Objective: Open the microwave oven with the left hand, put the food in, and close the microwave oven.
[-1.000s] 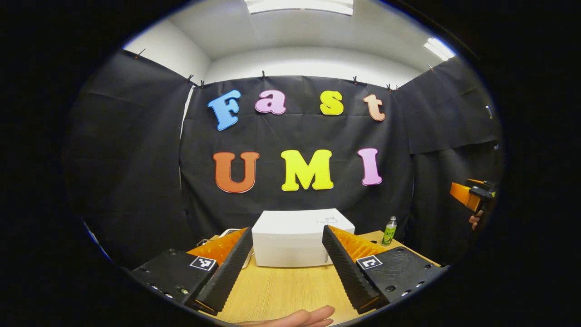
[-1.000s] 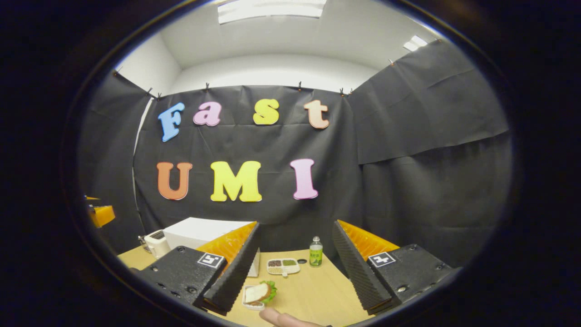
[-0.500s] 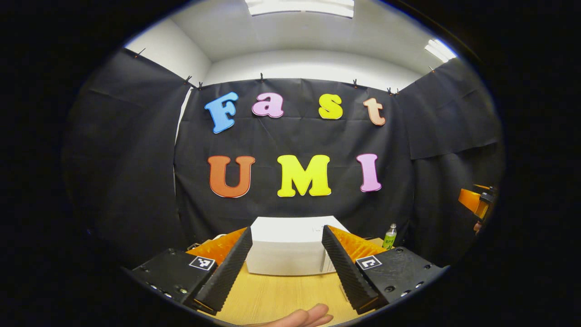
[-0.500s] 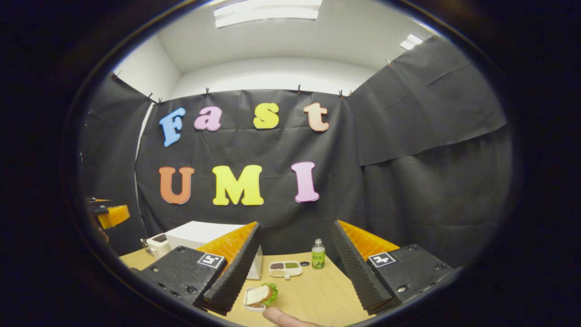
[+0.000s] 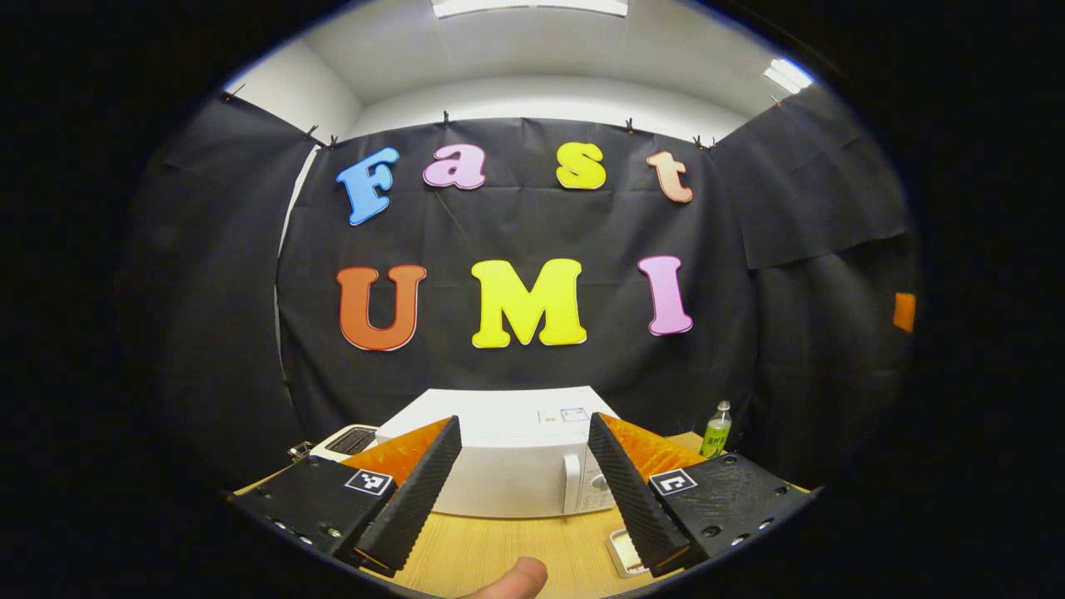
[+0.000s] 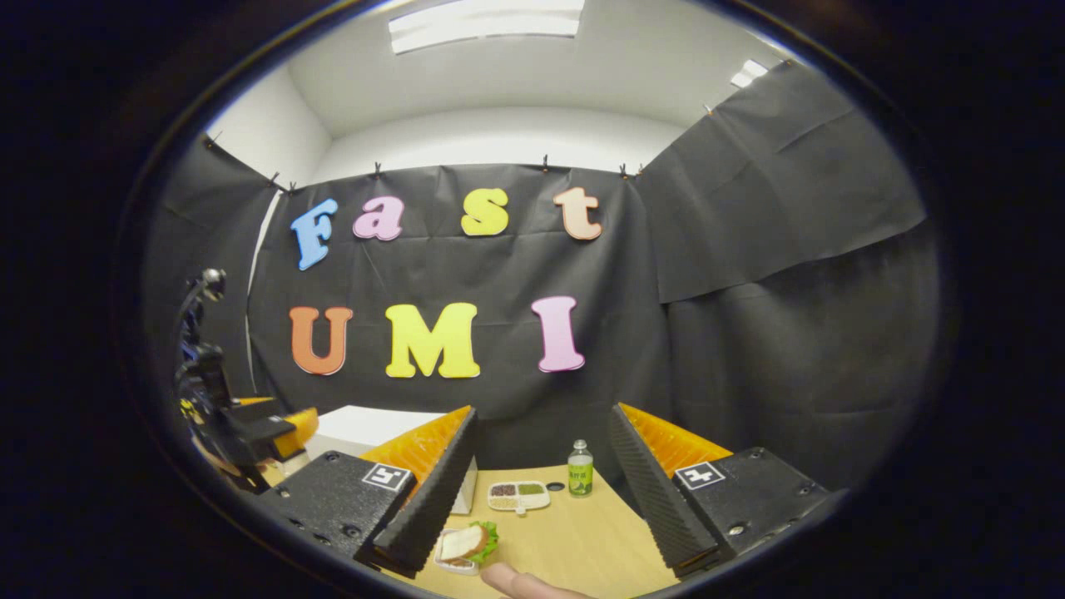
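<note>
Left gripper view, nearest first: a fingertip (image 5: pixel 517 576) pokes in at the bottom edge, then the left gripper (image 5: pixel 520 491) w/ its two fingers spread wide and nothing between them, held above the wooden table (image 5: pixel 507 549). By its right finger a corner of a small white tray (image 5: pixel 620 553) peeks out, contents hidden. Straight ahead btwn the fingers sits the white microwave oven (image 5: pixel 499 453), door shut, vertical handle (image 5: pixel 571 492) and a knob on its right side. A toaster-like appliance (image 5: pixel 349 441) sits just beside its left flank, a green bottle (image 5: pixel 715 428) stands off to its right near the black cloth wall, and a bit of orange (image 5: pixel 904 311) at the far right edge is prob. part of the other gripper, too little visible to be sure. Right gripper view: a fingertip (image 6: pixel 507 580) at the bottom, the right gripper (image 6: pixel 541 499) likewise splayed apart and empty over the table (image 6: pixel 574 541). Here the tray (image 6: pixel 456 553) shows its load: the food, a sandwich (image 6: pixel 466 542) w/ lettuce, just by the left finger. Farther back lie a divided dish (image 6: pixel 518 495) of grains and the bottle (image 6: pixel 580 470), then the microwave's (image 6: pixel 366 424) top partly behind the finger. At far left the other gripper's (image 6: pixel 250 420) body hovers near the microwave.
</note>
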`<act>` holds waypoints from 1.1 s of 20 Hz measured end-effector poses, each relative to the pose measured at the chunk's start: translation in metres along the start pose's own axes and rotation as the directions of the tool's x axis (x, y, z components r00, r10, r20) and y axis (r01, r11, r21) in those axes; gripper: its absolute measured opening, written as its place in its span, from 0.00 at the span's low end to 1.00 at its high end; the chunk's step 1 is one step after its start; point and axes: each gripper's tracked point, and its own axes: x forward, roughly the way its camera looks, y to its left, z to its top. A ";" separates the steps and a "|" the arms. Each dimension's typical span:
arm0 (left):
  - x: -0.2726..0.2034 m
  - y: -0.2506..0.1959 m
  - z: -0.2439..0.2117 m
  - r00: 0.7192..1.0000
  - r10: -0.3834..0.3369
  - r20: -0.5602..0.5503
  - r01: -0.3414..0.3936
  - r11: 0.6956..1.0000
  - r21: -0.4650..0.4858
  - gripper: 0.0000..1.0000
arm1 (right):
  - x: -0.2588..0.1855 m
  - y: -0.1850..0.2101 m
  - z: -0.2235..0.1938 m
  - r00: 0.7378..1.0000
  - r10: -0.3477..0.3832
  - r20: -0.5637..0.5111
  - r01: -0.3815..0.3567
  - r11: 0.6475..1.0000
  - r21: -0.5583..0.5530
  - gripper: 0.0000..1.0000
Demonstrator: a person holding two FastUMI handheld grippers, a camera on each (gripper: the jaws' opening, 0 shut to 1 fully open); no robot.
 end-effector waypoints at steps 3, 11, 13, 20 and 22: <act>0.039 -0.019 -0.044 0.998 0.018 -0.066 -0.018 1.000 0.010 0.87 | 0.011 -0.006 -0.007 1.000 0.009 0.003 -0.010 1.000 0.015 1.00; 0.125 -0.049 -0.136 0.991 0.034 -0.128 -0.038 0.999 -0.023 0.90 | 0.042 -0.022 -0.052 0.997 0.066 -0.044 -0.065 0.998 0.026 0.92; 0.142 -0.061 -0.156 0.990 -0.001 -0.145 -0.005 0.999 -0.041 0.90 | 0.049 -0.034 -0.063 0.997 0.057 -0.059 -0.055 0.998 0.035 0.92; 0.174 -0.060 -0.195 0.982 0.016 -0.187 -0.018 1.000 -0.007 0.68 | 0.053 -0.046 -0.073 0.996 0.083 -0.043 -0.084 0.996 -0.021 1.00; 0.181 -0.065 -0.201 0.984 -0.001 -0.176 0.001 1.000 0.003 0.67 | 0.052 -0.047 -0.072 0.996 0.087 -0.033 -0.088 0.996 -0.023 0.92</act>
